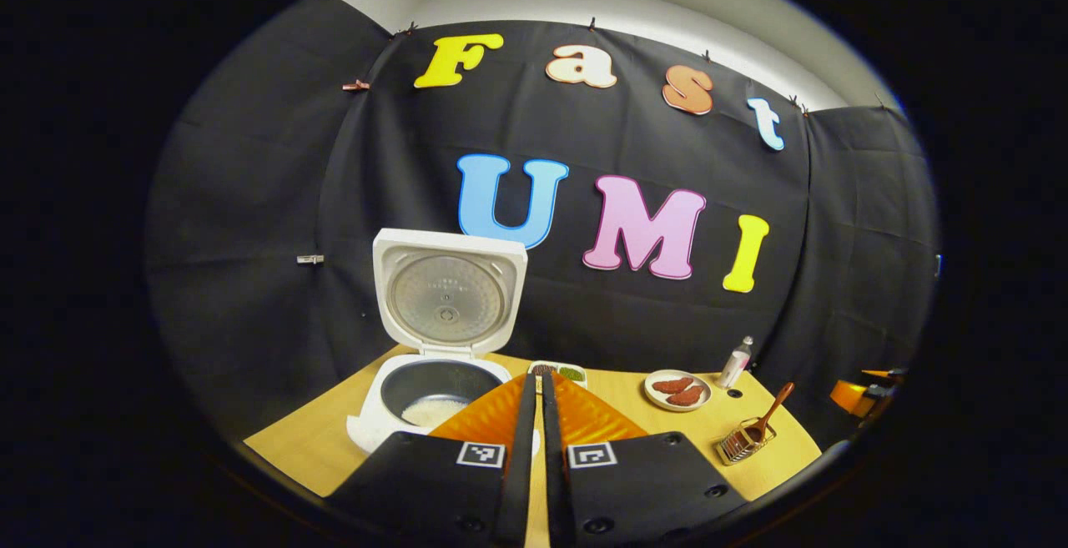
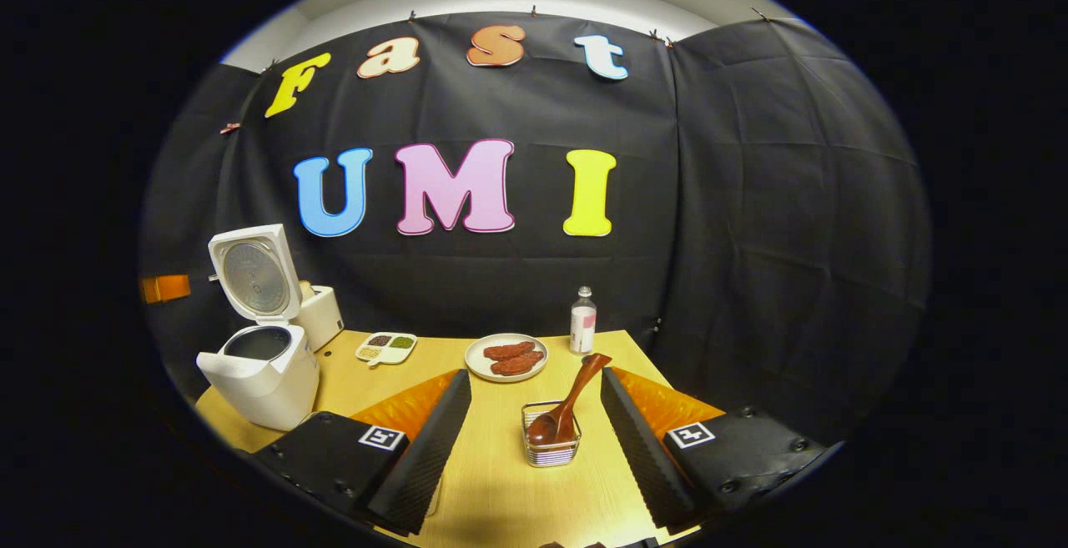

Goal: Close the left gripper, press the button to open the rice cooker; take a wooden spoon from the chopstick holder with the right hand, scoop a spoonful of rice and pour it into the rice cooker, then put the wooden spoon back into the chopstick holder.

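We are viewing the white rice cooker [image 2: 259, 364] at the far left of the table [image 2: 492, 481], its lid standing upright and rice lying in its dark inner pot [image 1: 434, 389]. The left gripper [image 1: 534, 398] is hovering just right of the pot, fingers drawn narrow on nothing. Moving right, the wooden spoon [image 2: 567, 406] is leaning, smooth and glossy, in the wire chopstick holder [image 2: 551, 444]. The right gripper [image 2: 534, 414] is flanking that holder, ribbed fingers spread wide, gripping nothing. We are judging two risks: the light holder may tip under an off-centre grasp, and the rounded handle may slip between the fingers.
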The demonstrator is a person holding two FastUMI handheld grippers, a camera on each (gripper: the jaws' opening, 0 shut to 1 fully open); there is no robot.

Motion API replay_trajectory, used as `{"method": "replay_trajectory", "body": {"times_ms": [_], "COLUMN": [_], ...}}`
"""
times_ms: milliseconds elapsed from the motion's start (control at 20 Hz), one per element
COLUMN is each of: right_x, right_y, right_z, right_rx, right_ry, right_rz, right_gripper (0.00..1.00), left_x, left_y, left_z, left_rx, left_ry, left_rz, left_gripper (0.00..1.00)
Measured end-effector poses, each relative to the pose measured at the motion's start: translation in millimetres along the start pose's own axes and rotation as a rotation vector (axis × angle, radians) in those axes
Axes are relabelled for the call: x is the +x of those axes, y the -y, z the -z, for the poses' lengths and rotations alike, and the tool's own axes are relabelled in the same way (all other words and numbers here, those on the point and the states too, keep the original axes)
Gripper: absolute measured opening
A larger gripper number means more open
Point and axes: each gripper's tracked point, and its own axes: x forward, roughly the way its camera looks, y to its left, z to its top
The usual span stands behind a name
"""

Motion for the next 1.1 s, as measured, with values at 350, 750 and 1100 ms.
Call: {"method": "replay_trajectory", "body": {"times_ms": [350, 750, 1100], "right_x": [57.0, 123.3, 174.5], "right_y": [38.3, 51.2, 50.5], "right_z": [19.8, 57.1, 104.9], "right_rx": [0.028, 0.133, 0.188], "right_ry": [-0.109, -0.251, -0.375], "right_rz": [-0.003, -0.062, -0.096], "right_gripper": [0.98, 0.98, 0.98], "left_x": [-11.1, -18.8, -40.4], "left_y": [40.4, 63.8, 78.7], "left_z": [16.6, 31.6, 62.0], "left_rx": [0.023, 0.073, 0.093], "left_ry": [-0.01, -0.039, -0.109], "left_rz": [0.009, -0.07, -0.158], "left_gripper": [0.79, 0.95, 0.95]}}
